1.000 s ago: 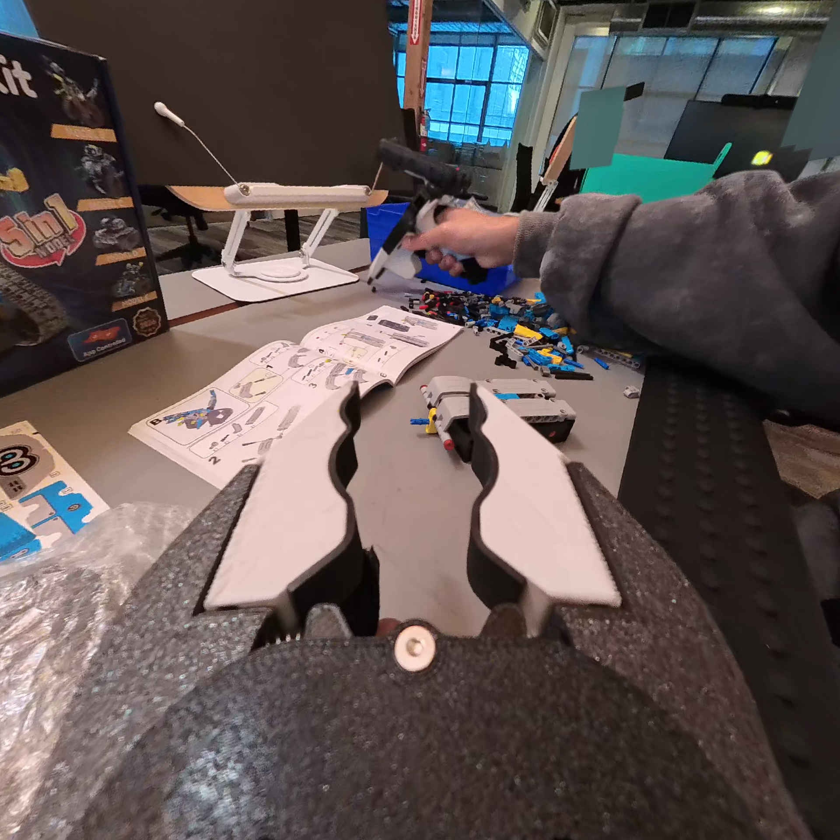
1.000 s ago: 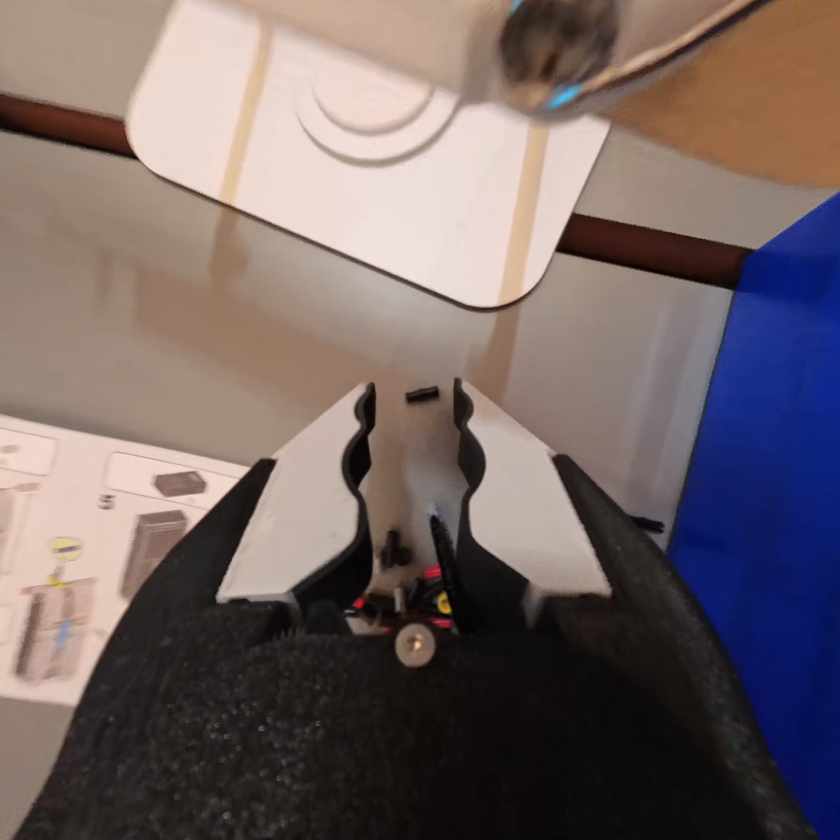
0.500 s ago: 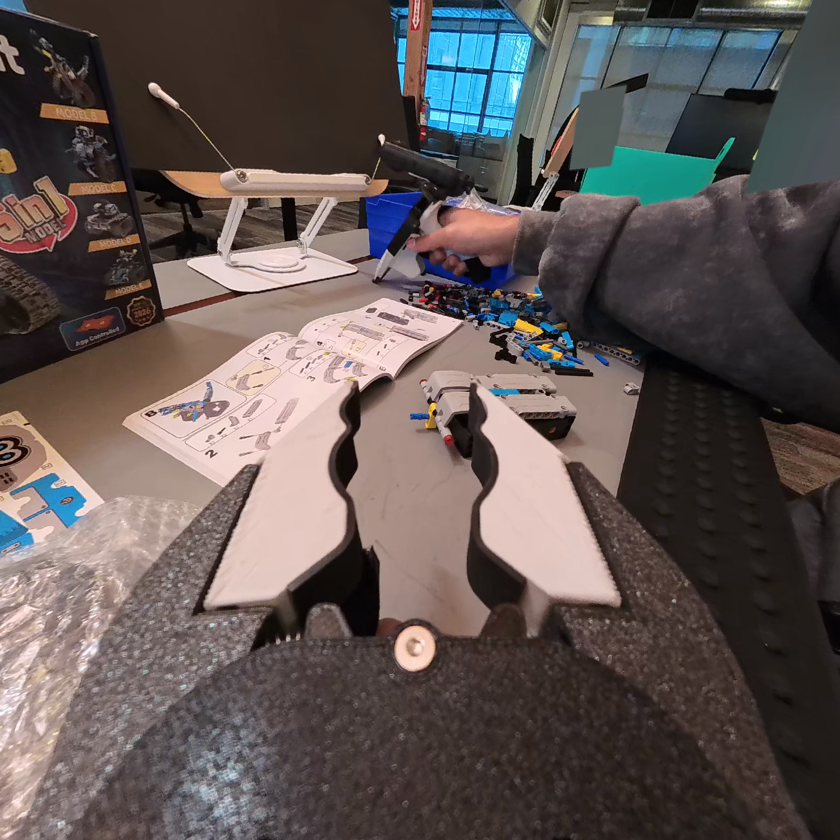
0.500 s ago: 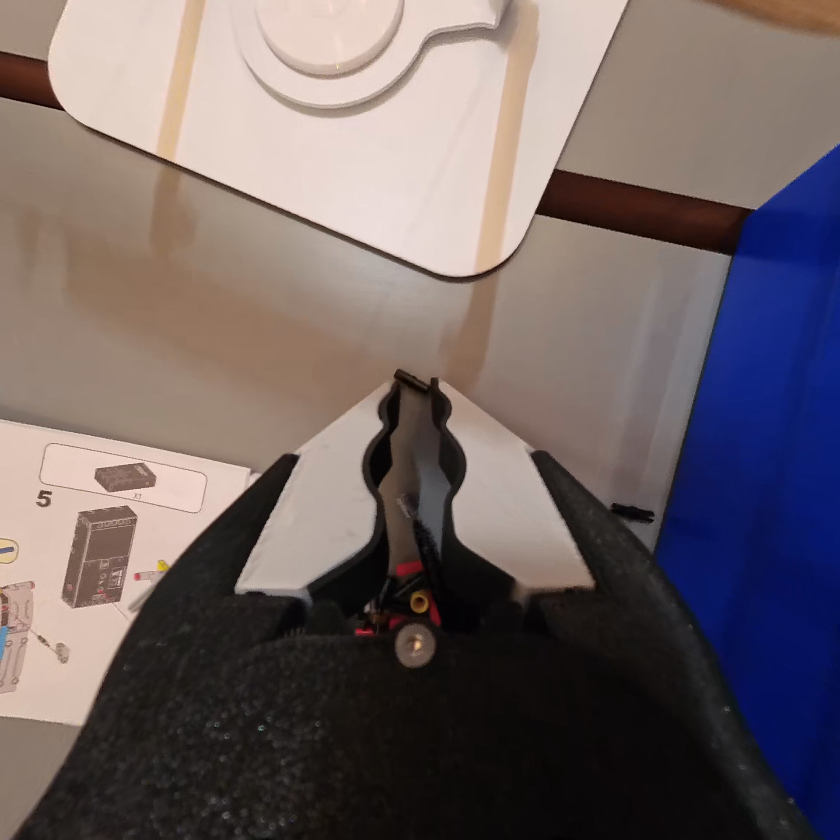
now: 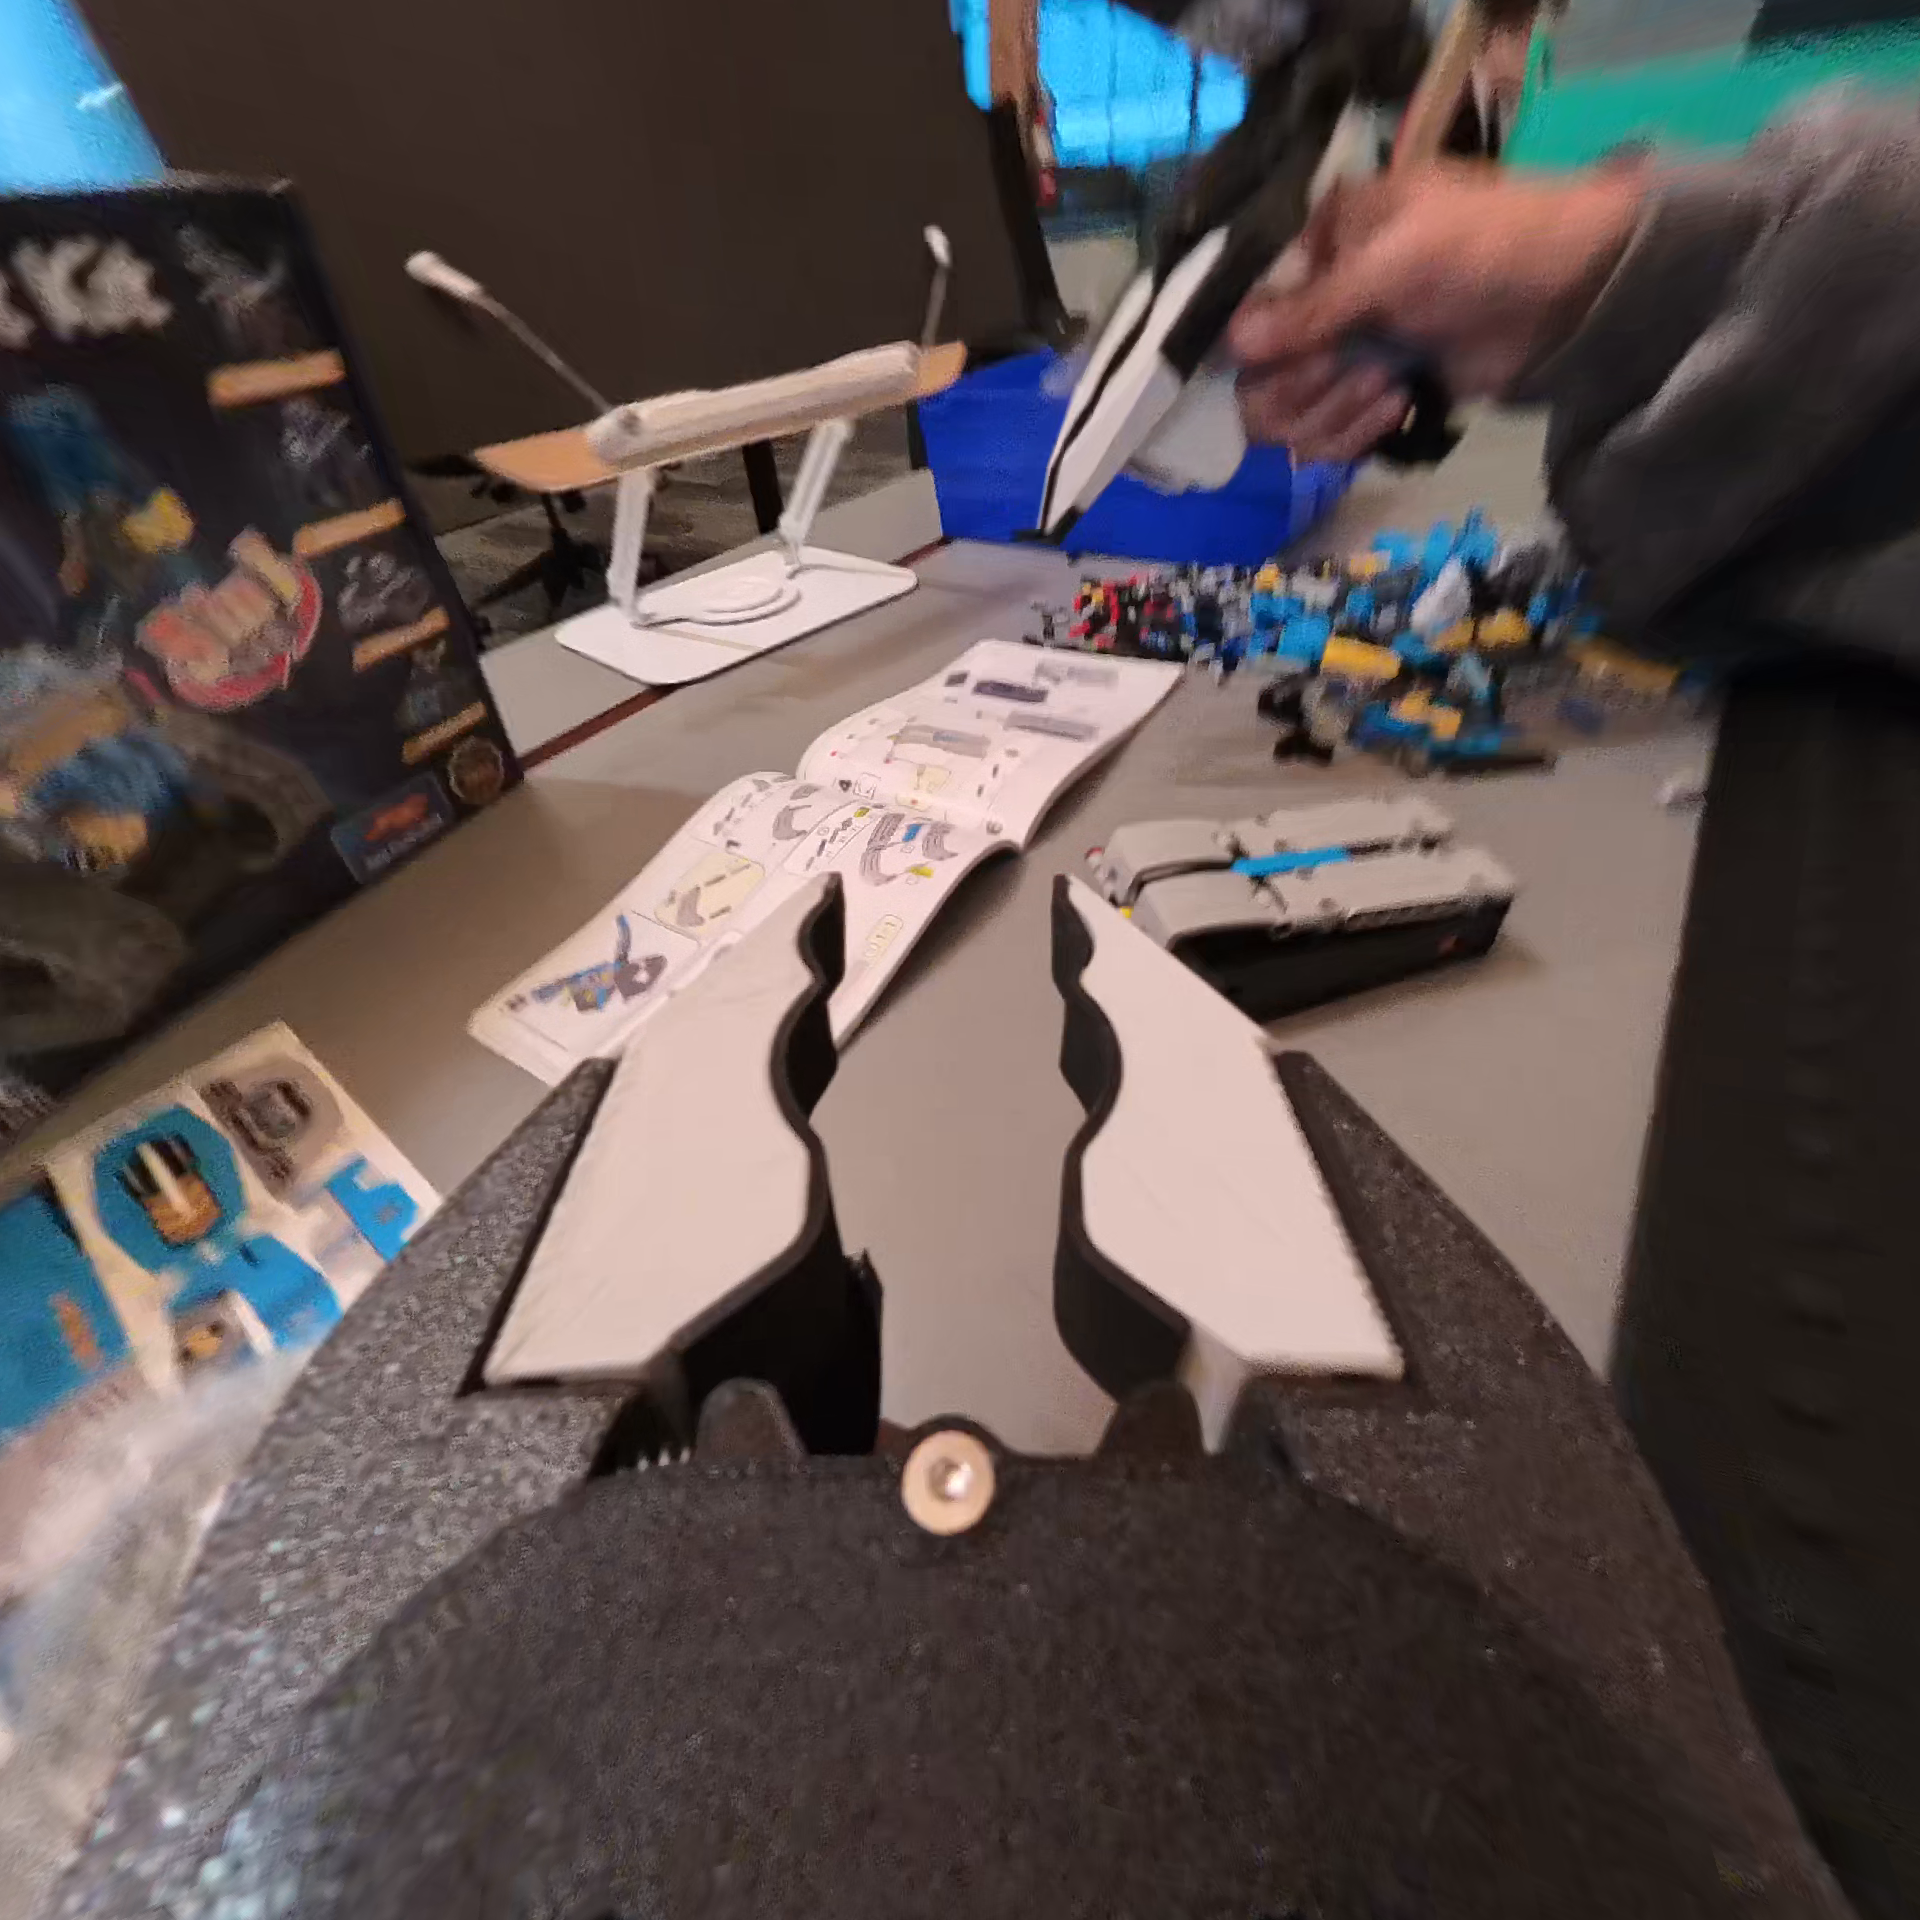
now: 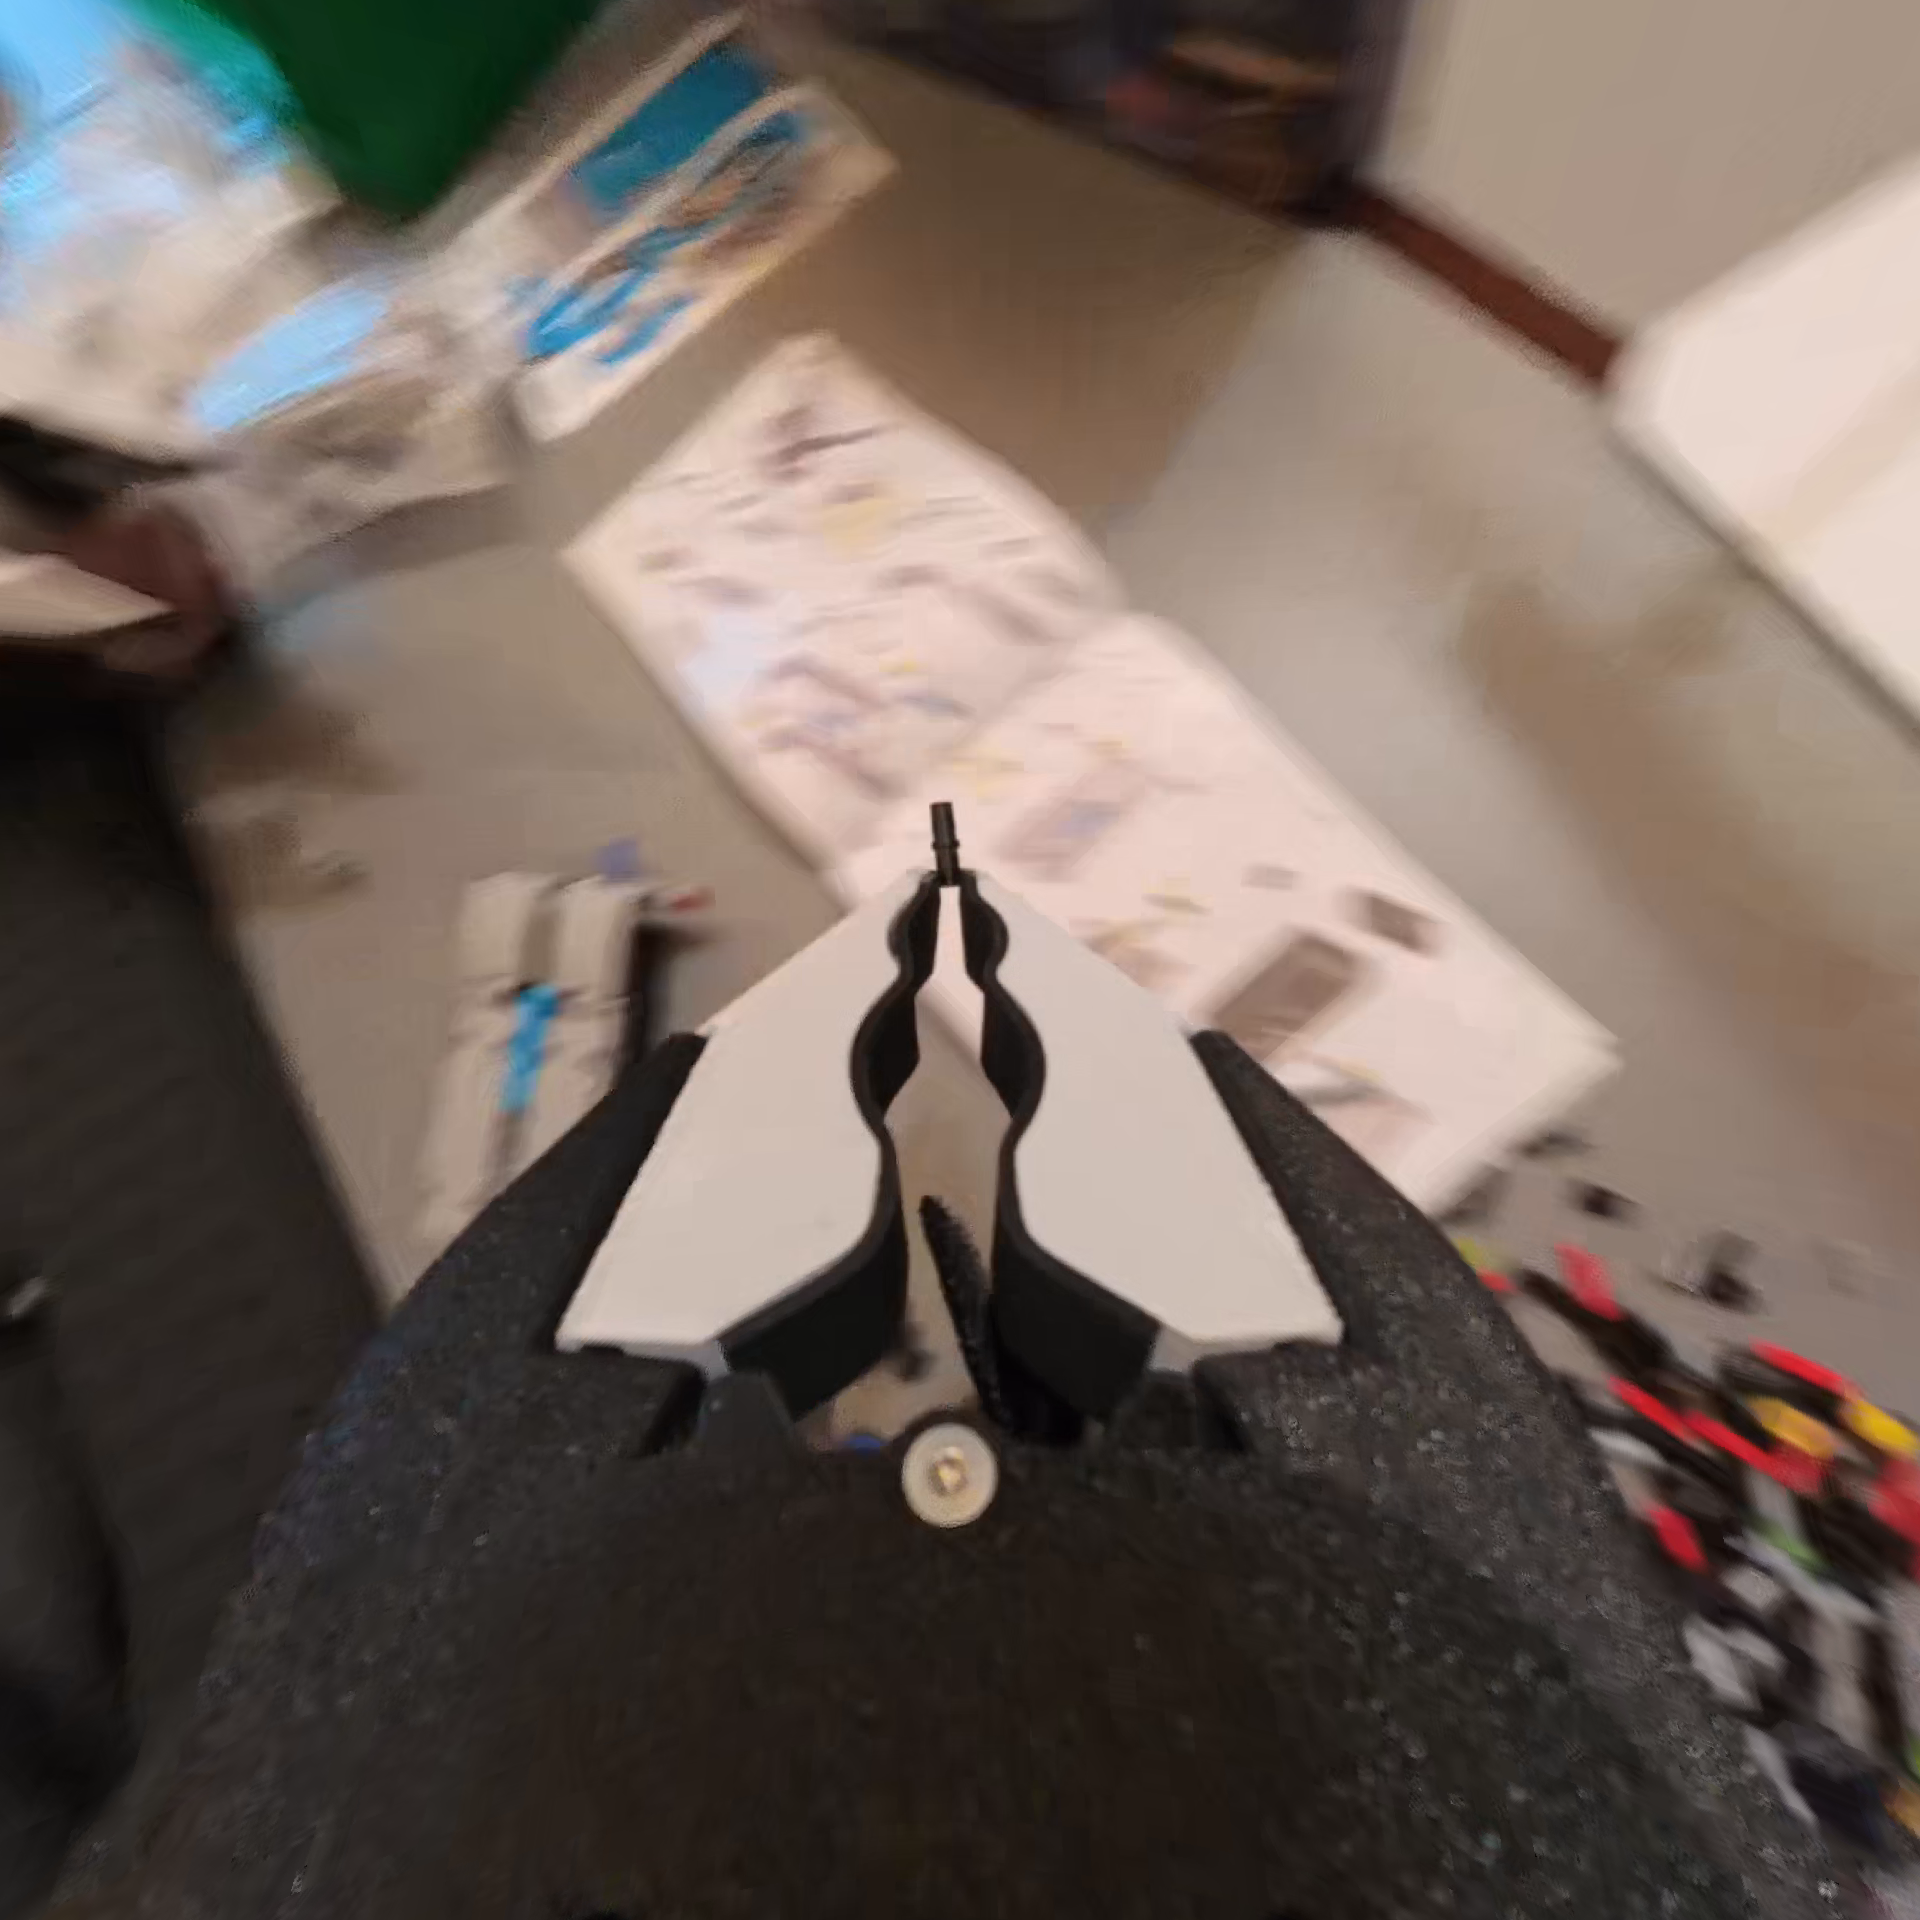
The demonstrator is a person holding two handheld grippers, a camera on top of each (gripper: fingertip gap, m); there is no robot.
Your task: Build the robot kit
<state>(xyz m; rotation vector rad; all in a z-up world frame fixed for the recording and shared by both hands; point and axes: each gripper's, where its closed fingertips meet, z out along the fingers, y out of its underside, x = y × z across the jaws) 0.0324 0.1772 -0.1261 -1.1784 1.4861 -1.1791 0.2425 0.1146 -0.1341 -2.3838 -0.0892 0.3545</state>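
Observation:
My right gripper (image 6: 943, 881) is shut on a small black pin (image 6: 942, 837) that sticks out past its tips, held in the air above the open instruction booklet (image 6: 1049, 769). It also shows in the left wrist view (image 5: 1049, 525), raised in a person's hand (image 5: 1382, 301). My left gripper (image 5: 940, 925) is open and empty, low over the grey table (image 5: 1455, 1091). A grey and black block assembly (image 5: 1309, 894) lies just right of its tips and shows blurred in the right wrist view (image 6: 540, 997). The booklet (image 5: 862, 821) lies just left of them.
A pile of small blue, black, red and yellow parts (image 5: 1403, 644) lies at the back right, also at the right wrist view's lower right (image 6: 1745, 1455). A dark kit box (image 5: 208, 582), sticker sheet (image 5: 208, 1216), white stand (image 5: 748, 603) and blue bin (image 5: 1143, 488) surround the table. Clear plastic wrap (image 5: 83, 1475) lies at left. My hands' fingertips stand some 25 centimeters from each other.
My right gripper closed on the black pin on the table near the white stand, lifted it and swung round over the booklet. My left gripper turned slightly and stayed open.

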